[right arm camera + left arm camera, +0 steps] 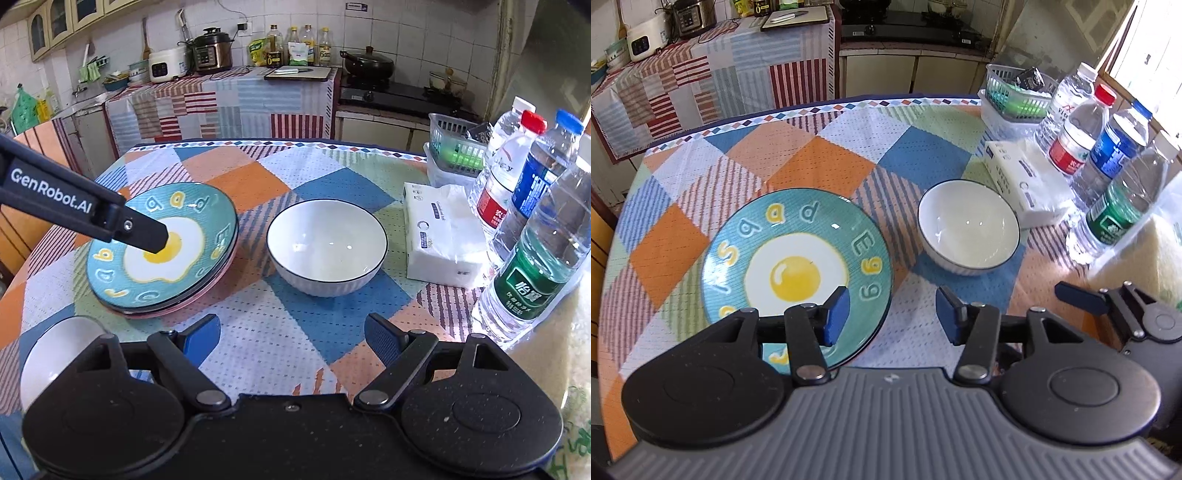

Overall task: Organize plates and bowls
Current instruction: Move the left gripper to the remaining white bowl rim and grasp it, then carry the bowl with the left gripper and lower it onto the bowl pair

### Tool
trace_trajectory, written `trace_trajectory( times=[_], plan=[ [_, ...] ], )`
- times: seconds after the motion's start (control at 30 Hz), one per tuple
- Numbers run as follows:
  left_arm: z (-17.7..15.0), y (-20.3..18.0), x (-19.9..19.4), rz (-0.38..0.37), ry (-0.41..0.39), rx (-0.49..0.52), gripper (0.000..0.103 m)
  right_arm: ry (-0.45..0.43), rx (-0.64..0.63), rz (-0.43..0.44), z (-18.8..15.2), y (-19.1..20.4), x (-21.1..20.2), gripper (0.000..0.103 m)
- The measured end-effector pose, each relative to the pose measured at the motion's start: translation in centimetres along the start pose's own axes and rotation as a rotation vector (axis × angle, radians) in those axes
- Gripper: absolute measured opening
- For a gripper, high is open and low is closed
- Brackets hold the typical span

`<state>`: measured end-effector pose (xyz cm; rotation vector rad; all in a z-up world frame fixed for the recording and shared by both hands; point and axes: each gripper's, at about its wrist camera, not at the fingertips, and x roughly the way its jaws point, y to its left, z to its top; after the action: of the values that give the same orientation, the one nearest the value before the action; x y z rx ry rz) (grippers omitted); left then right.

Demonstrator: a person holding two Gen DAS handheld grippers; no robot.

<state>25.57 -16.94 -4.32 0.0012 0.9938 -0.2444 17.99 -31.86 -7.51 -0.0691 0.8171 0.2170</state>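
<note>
A teal plate with a fried-egg print [798,273] [162,251] lies on the table, stacked on a pink plate whose rim [207,295] shows beneath. A white bowl with a dark rim [967,227] [327,245] stands to its right. A second white bowl [55,358] sits at the near left, partly hidden by my right gripper. My left gripper [892,314] is open and empty, its left finger over the plate's near right edge; it shows in the right wrist view [144,234] above the plate. My right gripper [291,338] is open and empty, in front of the bowl.
Several water bottles [1108,162] [535,251] stand along the table's right side. A tissue pack [1023,181] [443,232] lies beside the bowl. A grey basket [1015,96] [454,147] stands at the back right. A kitchen counter [221,96] lies beyond the table.
</note>
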Motion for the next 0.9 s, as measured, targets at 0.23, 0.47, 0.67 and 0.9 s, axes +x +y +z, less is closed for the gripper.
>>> trace_trajectory(
  times=[0.23, 0.47, 0.67, 0.9],
  plan=[
    [1.0, -1.0, 4.8, -0.03, 0.016, -0.049, 0.052, -0.01, 0.033, -0.012, -0.6, -1.7, 4.5, 0.09],
    [1.7, -2.4, 8.3, 0.015, 0.088, -0.05, 0.052, -0.001, 0.057, -0.004, -0.7, -2.6, 8.4, 0.092],
    [2.1, -3.0, 9.1, 0.002, 0.079, -0.062, 0.054, 0.007, 0.07, 0.014, -0.4, -3.0, 10.4, 0.092],
    [3.4, -3.2, 10.5, -0.006, 0.085, -0.103, 0.036, -0.057, 0.078, 0.008, -0.2, -3.1, 11.8, 0.097]
  ],
)
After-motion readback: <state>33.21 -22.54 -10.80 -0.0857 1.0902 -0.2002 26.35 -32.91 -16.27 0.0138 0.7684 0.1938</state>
